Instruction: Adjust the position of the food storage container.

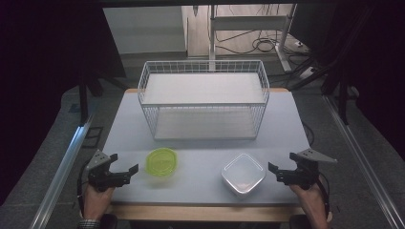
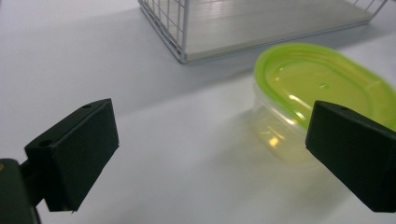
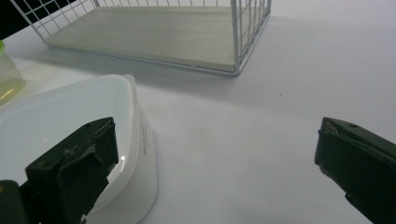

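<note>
- Grippers first: your left gripper hangs at the near left edge with its jaws spread wide and nothing between them; your right gripper at the near right is just as wide and just as empty.
- Green-lidded tub sits just beside the left jaws, on the table; it looks like thin clear plastic – light, slick, likely to flex – so take it across the body under the lid rim, gently.
- White container lies close to your right gripper, near the front edge; judged light and smooth with sloping walls, so grip low at a corner or across the rim.
- Wire basket stands well behind both – its front wall is the one thing you'd have to lift over.
</note>
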